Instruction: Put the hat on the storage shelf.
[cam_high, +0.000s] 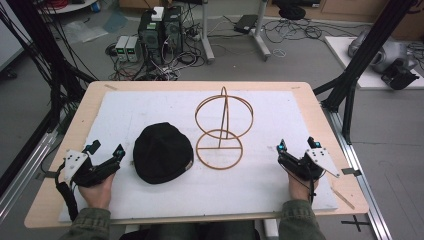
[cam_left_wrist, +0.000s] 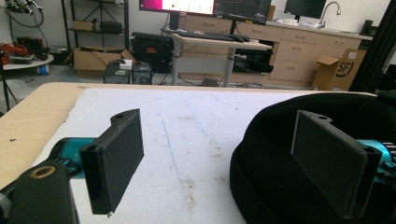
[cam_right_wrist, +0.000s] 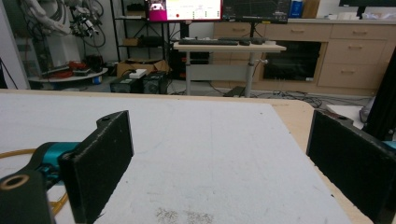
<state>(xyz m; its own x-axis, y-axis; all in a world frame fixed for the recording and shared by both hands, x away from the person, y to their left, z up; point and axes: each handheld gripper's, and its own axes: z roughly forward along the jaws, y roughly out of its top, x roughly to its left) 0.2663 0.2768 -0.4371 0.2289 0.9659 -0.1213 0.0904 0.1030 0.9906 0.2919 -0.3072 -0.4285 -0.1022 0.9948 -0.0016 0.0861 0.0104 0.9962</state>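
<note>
A black beanie (cam_high: 162, 152) lies flat on the white mat (cam_high: 150, 107), left of centre. Just right of it stands a wooden hat stand (cam_high: 222, 127) made of thin hoops on a ring base. My left gripper (cam_high: 106, 148) rests near the mat's left edge, open, a short way left of the beanie. In the left gripper view the beanie (cam_left_wrist: 280, 154) lies behind the right jaw, and nothing is between the jaws (cam_left_wrist: 219, 163). My right gripper (cam_high: 296, 145) sits open at the mat's right side, right of the stand. A sliver of the stand's ring (cam_right_wrist: 18, 154) shows beside its left jaw.
The mat covers a light wooden table (cam_high: 50, 165). Black frame posts (cam_high: 360, 60) stand at both sides of the table. Computers and cables (cam_high: 160, 35) lie on the floor beyond the far edge.
</note>
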